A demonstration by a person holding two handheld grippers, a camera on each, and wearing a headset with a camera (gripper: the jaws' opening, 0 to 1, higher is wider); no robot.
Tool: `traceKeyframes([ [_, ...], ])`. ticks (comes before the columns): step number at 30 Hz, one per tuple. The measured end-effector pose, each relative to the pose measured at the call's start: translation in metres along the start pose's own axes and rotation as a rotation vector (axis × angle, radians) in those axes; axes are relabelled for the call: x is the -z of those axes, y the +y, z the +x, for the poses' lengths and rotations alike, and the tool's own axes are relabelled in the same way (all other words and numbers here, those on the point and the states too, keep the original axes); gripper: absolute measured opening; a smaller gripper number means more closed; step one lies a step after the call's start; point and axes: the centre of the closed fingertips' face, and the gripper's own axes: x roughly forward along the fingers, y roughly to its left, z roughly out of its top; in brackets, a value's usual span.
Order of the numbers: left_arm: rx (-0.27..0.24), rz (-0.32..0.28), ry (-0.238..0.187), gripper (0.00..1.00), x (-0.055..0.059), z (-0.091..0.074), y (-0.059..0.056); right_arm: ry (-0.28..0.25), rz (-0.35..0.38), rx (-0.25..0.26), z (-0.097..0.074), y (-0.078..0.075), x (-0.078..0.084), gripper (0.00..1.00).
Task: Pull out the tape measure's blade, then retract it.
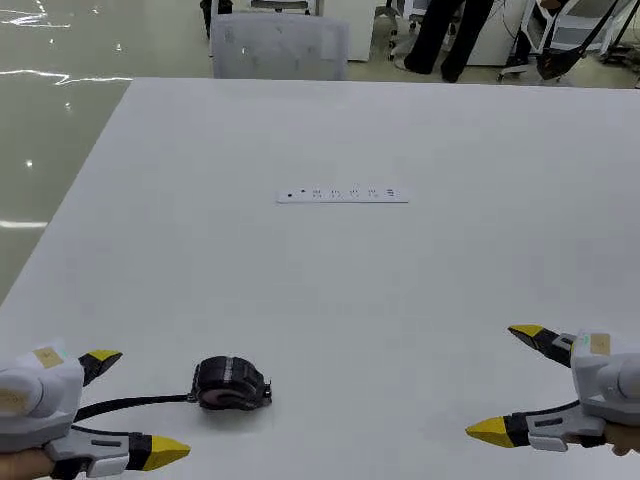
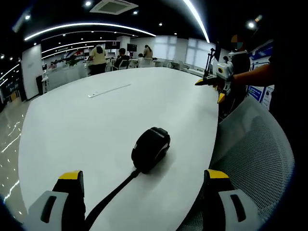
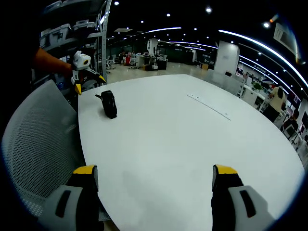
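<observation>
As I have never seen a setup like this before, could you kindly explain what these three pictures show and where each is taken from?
There is no robot here: a person holds a two-jaw tool in each hand. The head view comes from a headset camera looking down at a white table, with the left gripper and the right gripper at the bottom corners. The two round pictures come from cameras riding on the grippers, each looking along its own yellow-tipped jaws. On the table lie a black tape measure with a dark strap, just ahead of the left gripper, and a flat white strip farther off. Both grippers are open and hold nothing.
</observation>
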Motion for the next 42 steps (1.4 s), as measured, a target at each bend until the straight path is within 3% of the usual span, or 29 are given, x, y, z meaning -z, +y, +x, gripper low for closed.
traceKeyframes([
  [5,0.031,0.071,0.037,1.00,-0.008,0.005,0.004,-0.010,-0.029,-0.021,0.008,0.005,-0.010,1.00],
  [7,0.042,0.116,0.071,0.99,-0.008,0.008,0.006,-0.003,-0.046,-0.027,0.013,0.007,-0.014,1.00],
  [10,0.024,0.228,0.133,0.91,-0.008,0.012,0.013,0.007,-0.064,-0.041,0.019,0.007,-0.018,0.99],
  [11,0.055,0.229,0.136,0.91,-0.010,0.016,0.008,0.014,-0.099,-0.048,0.021,0.008,-0.020,0.99],
  [13,0.090,0.227,0.141,0.92,-0.013,0.020,0.003,0.010,-0.093,-0.057,0.025,0.011,-0.024,1.00],
  [19,0.126,0.324,0.175,0.94,-0.020,0.032,0.001,-0.013,-0.110,-0.079,0.034,0.015,-0.041,1.00],
  [21,0.130,0.351,0.186,0.99,-0.022,0.038,0.001,-0.018,-0.121,-0.086,0.038,0.016,-0.044,1.00],
  [26,0.165,0.365,0.201,1.00,-0.028,0.045,-0.004,-0.040,-0.138,-0.098,0.048,0.020,-0.058,1.00],
  [32,0.206,0.403,0.233,1.00,-0.027,0.056,-0.010,-0.057,-0.164,-0.140,0.064,0.033,-0.071,1.00],
  [42,0.254,0.456,0.266,0.88,-0.026,0.071,-0.015,-0.069,-0.223,-0.226,0.097,0.064,-0.087,1.00],
])
